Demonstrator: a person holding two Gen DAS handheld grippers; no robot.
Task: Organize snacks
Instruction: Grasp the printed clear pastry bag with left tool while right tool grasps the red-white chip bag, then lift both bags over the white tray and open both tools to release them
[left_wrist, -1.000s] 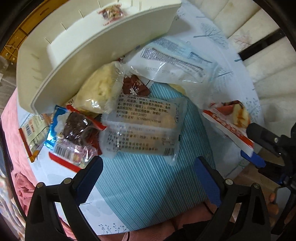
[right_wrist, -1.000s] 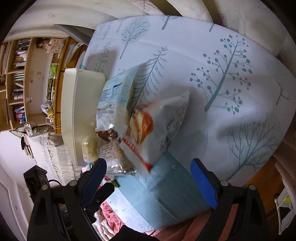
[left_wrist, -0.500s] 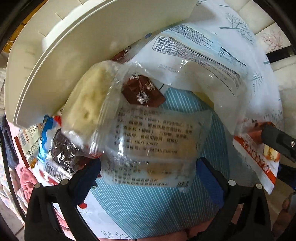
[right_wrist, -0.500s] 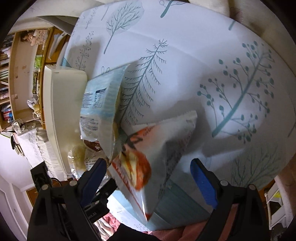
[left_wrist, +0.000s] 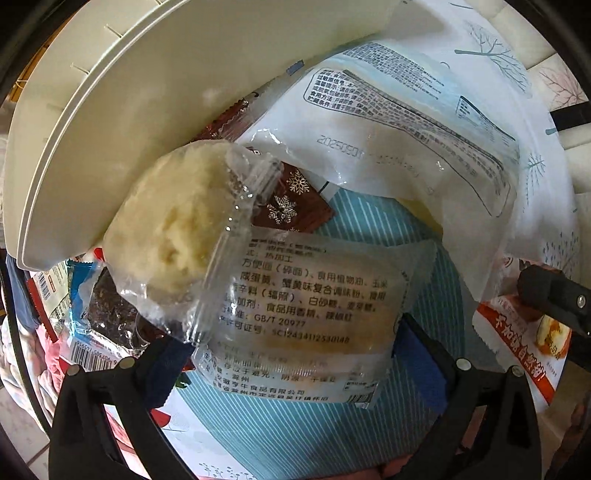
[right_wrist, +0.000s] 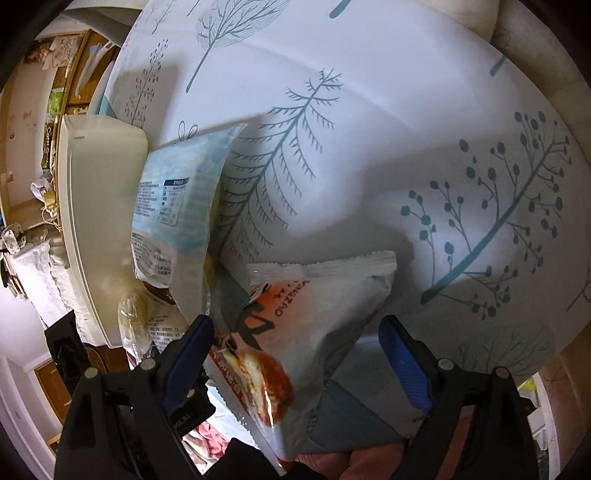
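The clear printed packet (left_wrist: 306, 321) lies crosswise between the left gripper (left_wrist: 291, 354) (both grippers' 2 jaws unclenched), nearest it.

Your left claw (left_wrist: 291, 354) points straight down, jaws spread wide. Your right claw (right_wrist: 295, 350) tilts downward, jaws wide but just closing slightly.
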